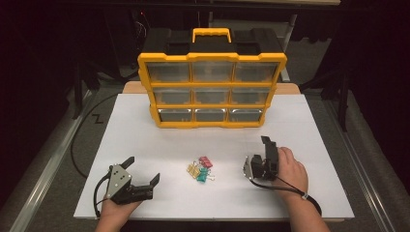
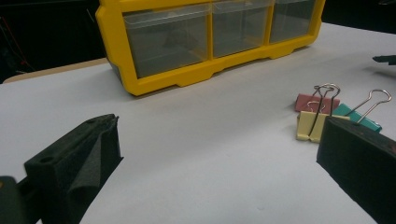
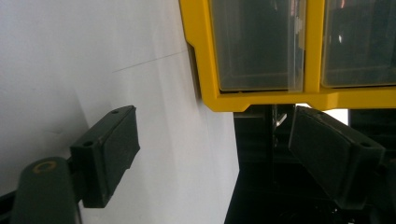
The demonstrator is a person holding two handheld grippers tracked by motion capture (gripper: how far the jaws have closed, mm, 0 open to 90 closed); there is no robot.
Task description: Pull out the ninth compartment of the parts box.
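While both hands rest near the table's front edge, the left gripper (image 1: 144, 170) stands spread wide and empty, and the right gripper (image 1: 267, 151), rolled on its side, is also unclenched, gripping nothing. Between them lie the binder clips (image 1: 201, 169), with the yellow drawer organizer (image 1: 211, 87) farther back.

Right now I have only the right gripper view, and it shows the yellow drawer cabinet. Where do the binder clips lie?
Observer: The binder clips lie in a small heap on the white table, nearer the person than the cabinet.
Operator: Does the left gripper hold one?
Observer: No, its jaws stand open with nothing between them.
Operator: Which colours?
Observer: Pink, yellow and teal.
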